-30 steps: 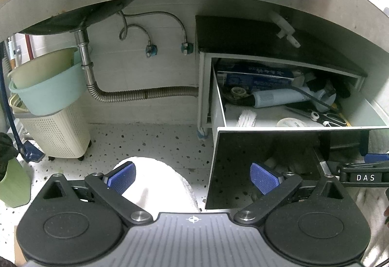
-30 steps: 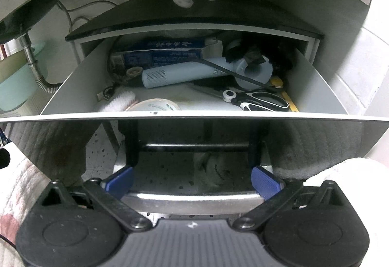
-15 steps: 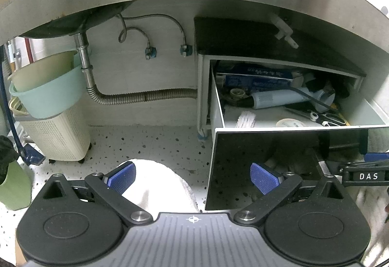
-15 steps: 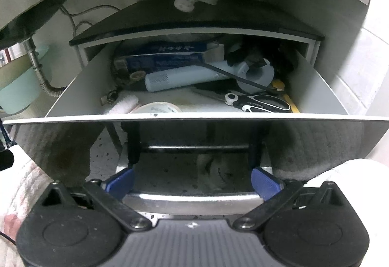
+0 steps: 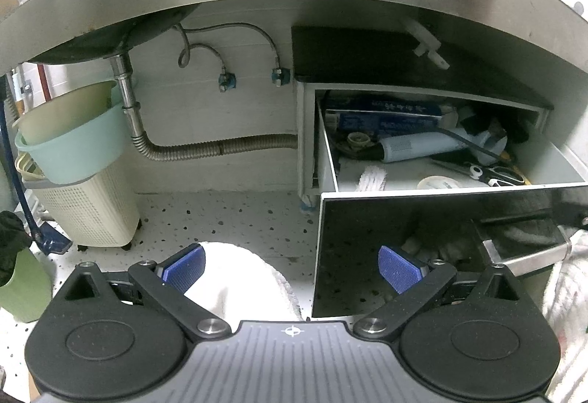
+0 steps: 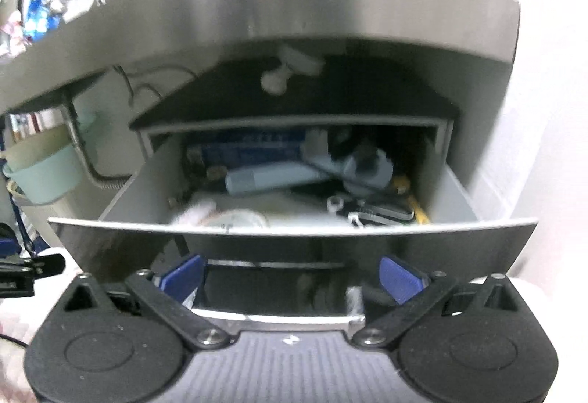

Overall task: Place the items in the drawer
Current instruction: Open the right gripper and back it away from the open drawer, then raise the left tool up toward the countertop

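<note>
Left wrist cam: left gripper (image 5: 292,269) is spread wide, nothing in it, hanging over the speckled floor (image 5: 228,219) w/ a white towel (image 5: 239,278) just below. Drawer (image 5: 422,248) is pulled out on the right, full of stuff: scissors (image 5: 492,175), blue tube (image 5: 419,147), tape roll (image 5: 439,182).

Right wrist cam (blurry): right gripper (image 6: 292,274) is also wide open & empty, right in front of the drawer's handle (image 6: 275,316), pads either side of it, not touching afaict.

left gripper (image 5: 292,269) spread wide above a white towel (image 5: 242,278) — open drawer (image 5: 441,188) to its right, scissors (image 5: 492,175) inside.
</note>
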Motion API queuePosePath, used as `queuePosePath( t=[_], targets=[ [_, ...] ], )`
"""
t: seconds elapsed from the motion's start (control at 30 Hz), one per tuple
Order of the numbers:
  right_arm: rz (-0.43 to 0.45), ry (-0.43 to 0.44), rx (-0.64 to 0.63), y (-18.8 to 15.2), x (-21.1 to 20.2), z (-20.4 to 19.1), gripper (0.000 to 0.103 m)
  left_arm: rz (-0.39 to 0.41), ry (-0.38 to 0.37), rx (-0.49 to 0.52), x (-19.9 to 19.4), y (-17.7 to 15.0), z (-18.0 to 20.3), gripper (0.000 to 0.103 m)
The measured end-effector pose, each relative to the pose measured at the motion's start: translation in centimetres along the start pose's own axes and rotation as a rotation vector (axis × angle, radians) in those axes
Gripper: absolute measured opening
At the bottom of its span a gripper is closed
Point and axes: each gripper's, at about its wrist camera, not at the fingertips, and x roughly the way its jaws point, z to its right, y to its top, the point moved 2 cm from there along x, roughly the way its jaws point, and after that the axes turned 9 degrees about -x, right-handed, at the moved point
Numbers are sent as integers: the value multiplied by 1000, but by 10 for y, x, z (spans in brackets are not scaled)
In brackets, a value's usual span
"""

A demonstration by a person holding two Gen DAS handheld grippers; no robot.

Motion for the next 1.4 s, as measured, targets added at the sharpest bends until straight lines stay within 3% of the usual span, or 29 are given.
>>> queuePosePath(
  t=[0.17,0.33,0.43,1.13,1.23,1.4],
  targets=[
    [87,-16,-31,6,-17,12,103,-3,5,1,1,0,0,102],
    [189,-35,-171,16,-32,17,103,-9,9,2,2,1,0,102],
    [237,-14,-150,14,-38,26,103,-14,9,0,4,-1,-1,102],
    [311,-41,-153,3,-46,21,103,20,20,57,-4,0,5,102],
    [318,-37,-157,2,-47,21,103,54,50,86,-9,2,9,101],
    [328,-33,-137,1,-49,24,103,76,11,142,-18,8,17,101]
  ],
)
